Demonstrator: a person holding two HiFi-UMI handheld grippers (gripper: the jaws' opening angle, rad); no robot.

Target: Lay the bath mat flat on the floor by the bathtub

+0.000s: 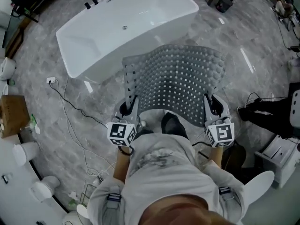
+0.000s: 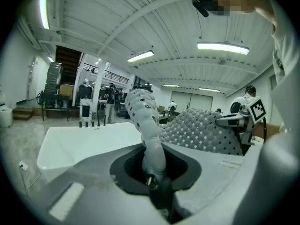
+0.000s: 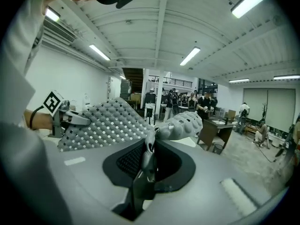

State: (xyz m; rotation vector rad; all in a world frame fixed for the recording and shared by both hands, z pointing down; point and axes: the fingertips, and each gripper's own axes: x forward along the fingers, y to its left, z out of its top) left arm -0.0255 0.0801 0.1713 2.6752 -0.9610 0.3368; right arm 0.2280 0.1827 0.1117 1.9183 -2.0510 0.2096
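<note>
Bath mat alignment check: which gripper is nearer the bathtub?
The left gripper, on the bath mat's curled edge by the bathtub; the right gripper is farther.

Counts, as I see them from my remote head view: one bath mat [image 1: 176,78]; one white bathtub [image 1: 126,27]; two grippers, the left gripper [image 1: 131,102] and the right gripper [image 1: 210,101]. On the floor I count one cardboard box [image 1: 14,115], one dark bin [image 1: 224,3] and one white socket block [image 1: 50,80].
</note>
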